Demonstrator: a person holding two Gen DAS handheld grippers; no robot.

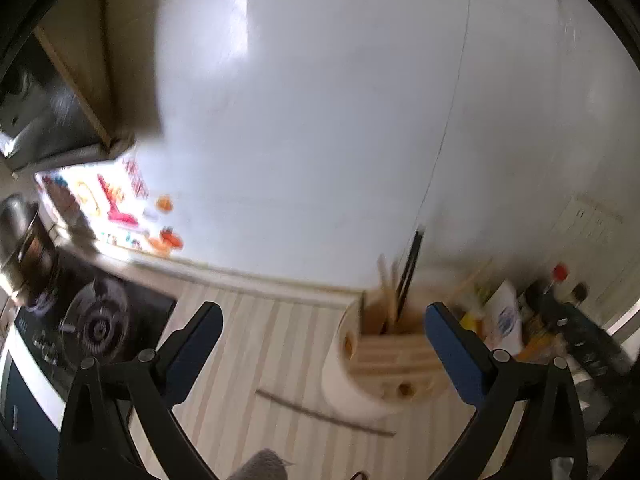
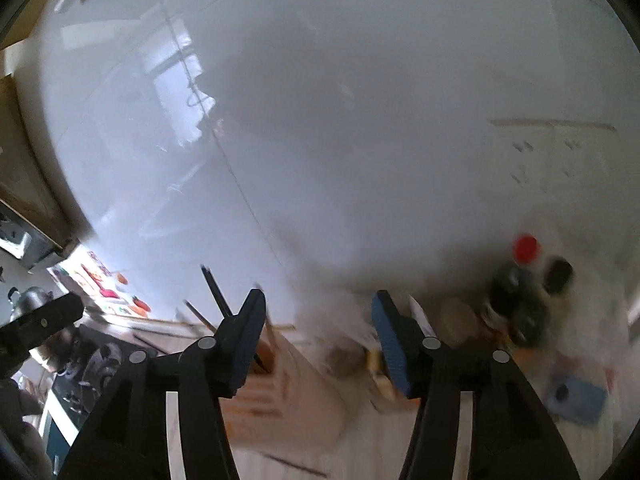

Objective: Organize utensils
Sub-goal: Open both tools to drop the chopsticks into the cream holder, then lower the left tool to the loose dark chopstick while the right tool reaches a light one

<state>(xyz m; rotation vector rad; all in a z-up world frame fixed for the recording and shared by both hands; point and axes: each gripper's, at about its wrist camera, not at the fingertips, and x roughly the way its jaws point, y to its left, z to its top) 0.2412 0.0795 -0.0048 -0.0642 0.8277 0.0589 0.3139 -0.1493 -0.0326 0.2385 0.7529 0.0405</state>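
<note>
With several chopsticks [image 1: 390,292] already standing in the wooden holder [image 1: 394,354] at the counter's [image 1: 260,360] back edge by the wall, one thin stick [image 1: 320,414] apparently remains lying on the counter nearer its front, while left gripper [image 1: 324,344] and right gripper [image 2: 318,338] both gape wide, empty.

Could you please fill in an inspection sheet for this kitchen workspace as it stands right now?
Surface: pale striped counter, one thin dark stick lying on it.
Job's things: wooden utensil holder upright by the wall, chopsticks standing in it; blurred.
Clutter: bottles and packets right of the holder, one red-capped.
Grippers: left tool and right tool both open, empty.
Cables: nothing seen.
Surroundings: white tiled wall, gas hob at left with a kettle.
</note>
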